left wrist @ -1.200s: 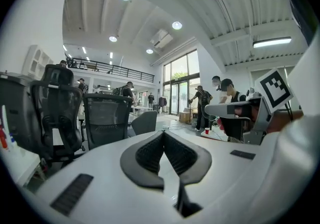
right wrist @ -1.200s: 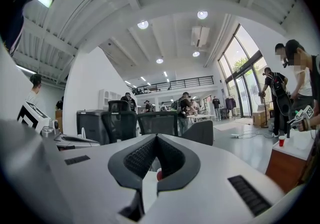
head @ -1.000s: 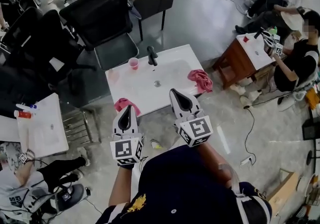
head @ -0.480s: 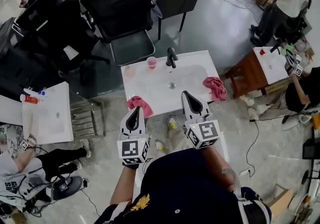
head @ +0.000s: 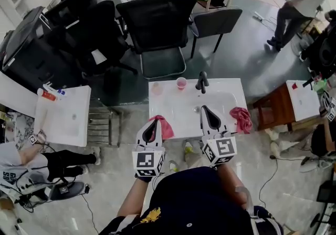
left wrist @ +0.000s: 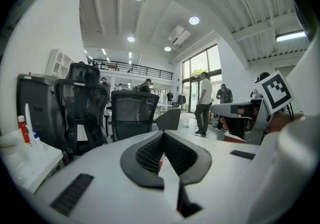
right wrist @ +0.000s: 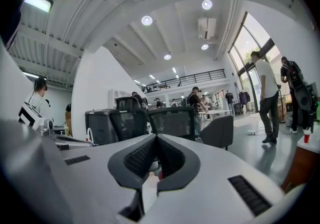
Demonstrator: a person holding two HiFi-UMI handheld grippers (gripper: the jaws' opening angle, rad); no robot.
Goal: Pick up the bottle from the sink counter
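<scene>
Arms stretched forward and low, a person levels the left tool [head: 152,124] and the right tool [head: 208,109] over the near edge of a white table [head: 231,97] with a sink. Each tool's jaws are pressed together on nothing. The clear bottle [head: 156,88] stands near the table's far left corner, well apart from both tools. Just beside it, at the far edge, is an upright pink cup [head: 181,83], whose contents cannot be made out. A pink cloth [head: 166,129] lies at the near left corner and a second cloth [head: 241,118] at the right edge.
</scene>
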